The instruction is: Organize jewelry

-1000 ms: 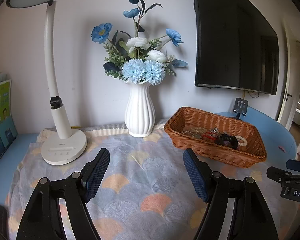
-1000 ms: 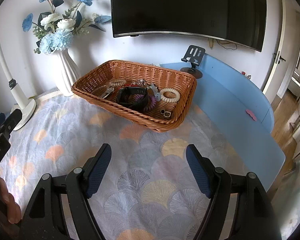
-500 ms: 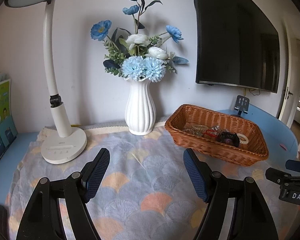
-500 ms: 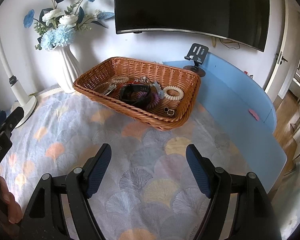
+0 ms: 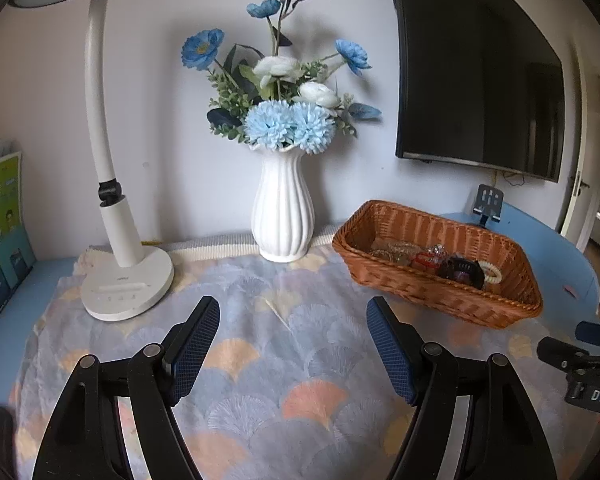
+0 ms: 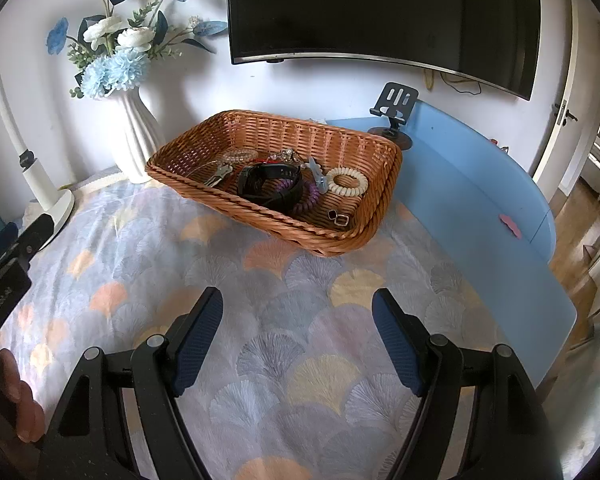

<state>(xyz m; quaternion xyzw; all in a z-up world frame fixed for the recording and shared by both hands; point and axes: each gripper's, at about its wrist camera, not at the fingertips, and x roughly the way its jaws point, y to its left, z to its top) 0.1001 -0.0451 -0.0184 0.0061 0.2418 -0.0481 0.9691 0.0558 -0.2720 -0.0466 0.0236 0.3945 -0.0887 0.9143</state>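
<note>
A brown wicker basket [image 6: 376, 200] [image 5: 504, 304] stands on the patterned cloth and holds the jewelry. Inside lie a black band [image 6: 268, 182], a purple coil tie [image 6: 310, 200], a cream coil tie [image 6: 346, 182], a square ring [image 6: 340, 220], a light blue clip [image 6: 316, 170] and bead bracelets [image 6: 240, 156]. My right gripper [image 6: 298, 308] hovers open over the cloth, in front of the basket, nothing between its pads. Left of the basket my left gripper [image 5: 292, 316] is open and empty as well. In the left wrist view the basket wall hides most of the items.
A white ribbed vase [image 5: 282, 216] of blue and white flowers and a white desk lamp [image 5: 126, 280] stand at the back of the cloth. Books [image 5: 2, 232] lean at far left. A phone stand [image 6: 394, 112] sits on the blue table behind the basket. A dark screen [image 6: 380, 12] hangs on the wall.
The scene has slid slightly in both views; the basket sits a little lower and to the right in the frames. Both grippers stay open and empty.
</note>
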